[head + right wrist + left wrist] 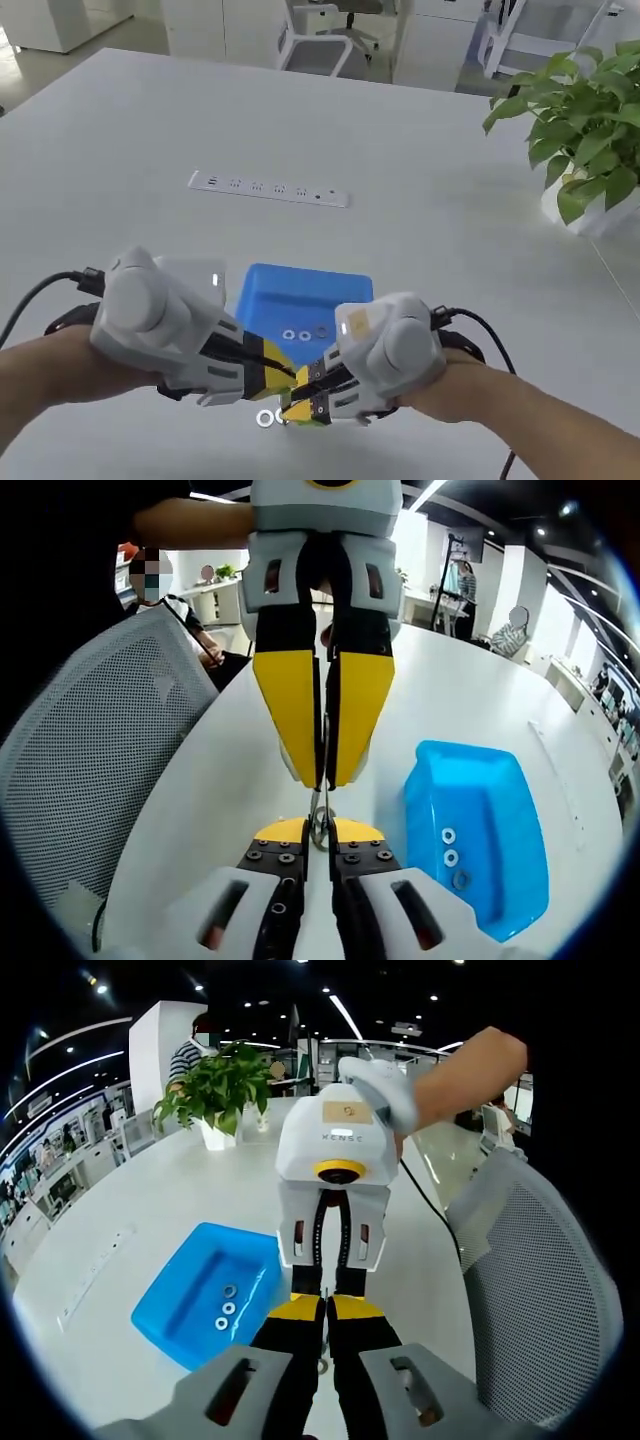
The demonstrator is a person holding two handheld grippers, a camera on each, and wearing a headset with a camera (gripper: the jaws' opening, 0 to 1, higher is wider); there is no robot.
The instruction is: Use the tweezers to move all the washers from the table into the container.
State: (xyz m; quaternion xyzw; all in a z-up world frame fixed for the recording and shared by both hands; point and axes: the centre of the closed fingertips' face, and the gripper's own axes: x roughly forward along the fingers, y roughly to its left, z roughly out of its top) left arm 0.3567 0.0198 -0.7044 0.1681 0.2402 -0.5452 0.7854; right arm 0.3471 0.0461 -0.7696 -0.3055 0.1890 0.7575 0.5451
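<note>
A wide pale-grey table (450,150) was seen in an open-plan office, with a white power strip (268,188) laid flat across it and a leafy potted plant (585,110) set near its far right edge. A grey mesh office chair (530,1290) was drawn up beside it. White chairs (320,45) were ranged beyond, and the room was lit by ceiling strip lights (345,1018).

Opposed gripper views, container (190,1305) in both

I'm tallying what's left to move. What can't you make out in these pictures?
1. Loose washers, head view: the right gripper covers some, so the count is unclear.
2. Tweezers, right gripper view: the left gripper hides most between its shut jaws.
3. Any washer in them: too small.
</note>
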